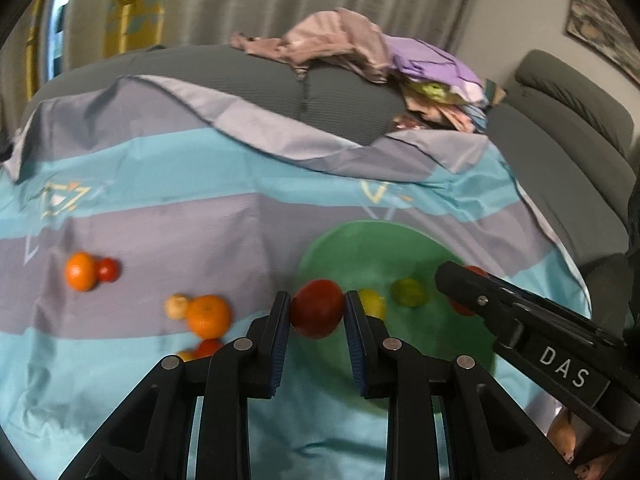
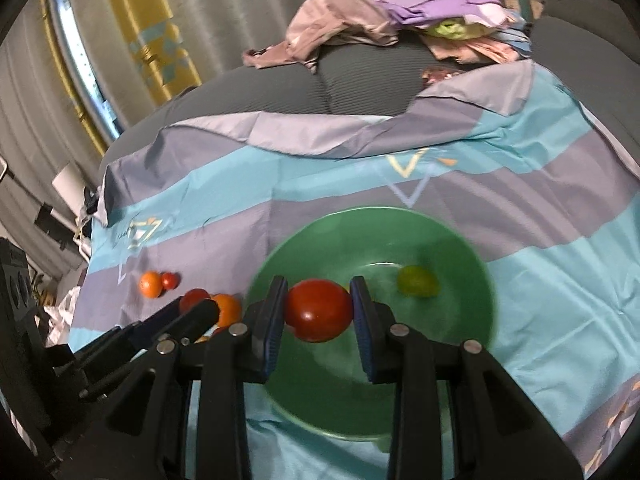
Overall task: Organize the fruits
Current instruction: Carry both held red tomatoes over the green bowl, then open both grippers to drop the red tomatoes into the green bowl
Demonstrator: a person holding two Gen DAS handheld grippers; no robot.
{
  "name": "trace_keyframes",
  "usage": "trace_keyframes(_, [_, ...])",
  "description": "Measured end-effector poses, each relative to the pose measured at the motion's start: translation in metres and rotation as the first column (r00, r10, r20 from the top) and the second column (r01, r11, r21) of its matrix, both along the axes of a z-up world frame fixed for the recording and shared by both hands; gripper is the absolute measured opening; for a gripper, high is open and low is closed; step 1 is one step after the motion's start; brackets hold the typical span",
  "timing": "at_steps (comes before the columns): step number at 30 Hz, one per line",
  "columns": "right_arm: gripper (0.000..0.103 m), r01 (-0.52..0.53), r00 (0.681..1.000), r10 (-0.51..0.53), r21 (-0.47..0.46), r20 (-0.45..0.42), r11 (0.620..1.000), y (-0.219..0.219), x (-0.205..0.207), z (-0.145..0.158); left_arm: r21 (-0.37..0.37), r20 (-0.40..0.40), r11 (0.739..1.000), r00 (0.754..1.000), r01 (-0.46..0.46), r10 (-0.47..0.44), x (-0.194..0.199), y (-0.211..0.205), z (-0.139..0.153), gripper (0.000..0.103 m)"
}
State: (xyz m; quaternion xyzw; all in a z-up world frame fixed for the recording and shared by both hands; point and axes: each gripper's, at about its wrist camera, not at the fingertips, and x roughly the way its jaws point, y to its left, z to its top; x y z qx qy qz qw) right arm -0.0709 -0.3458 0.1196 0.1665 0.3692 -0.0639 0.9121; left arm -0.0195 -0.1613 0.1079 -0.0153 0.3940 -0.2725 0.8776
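- Left wrist view: my left gripper is clamping a red fruit at lower centre, just over the left rim of the green plate. I judge I am carrying it in; next I need to get over bare plate and let go. Only here am I seeing the yellow fruit, plus loose oranges lower left.
- Right wrist view: my right gripper is pinching a second red fruit above the plate's left part. The green fruit is lying right of centre; the yellow one is hidden.
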Motion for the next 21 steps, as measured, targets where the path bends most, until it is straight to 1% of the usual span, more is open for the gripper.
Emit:
trace_keyframes(5, [0.033,0.060,0.998,-0.060,0.013,-0.019,0.998,-0.023,-0.004,-0.004,0.009,-0.015,0.998,0.998,0.066,-0.066,-0.004,-0.031,-0.003,0.027])
trace_keyframes(10, [0.033,0.116,0.992,-0.116,-0.010,-0.048,0.993,-0.038,-0.006,-0.010,0.008,-0.041,0.993,0.993,0.114,-0.114,-0.006,-0.052,-0.007,0.027])
trace_keyframes(13, [0.033,0.141,0.988,-0.141,-0.009,-0.069,0.990,-0.048,-0.007,-0.015,0.016,-0.059,0.990,0.989,0.139,-0.138,-0.008,-0.063,-0.013,0.027])
trace_keyframes(17, [0.033,0.162,0.982,-0.163,-0.019,-0.093,0.987,-0.055,-0.007,-0.020,0.042,-0.063,0.984,0.984,0.171,-0.169,-0.013,-0.075,-0.018,0.027])
trace_keyframes(21, [0.033,0.169,0.978,-0.169,-0.018,-0.120,0.986,-0.059,-0.005,-0.025,0.044,-0.085,0.982,0.980,0.185,-0.181,-0.014,-0.081,-0.024,0.027])
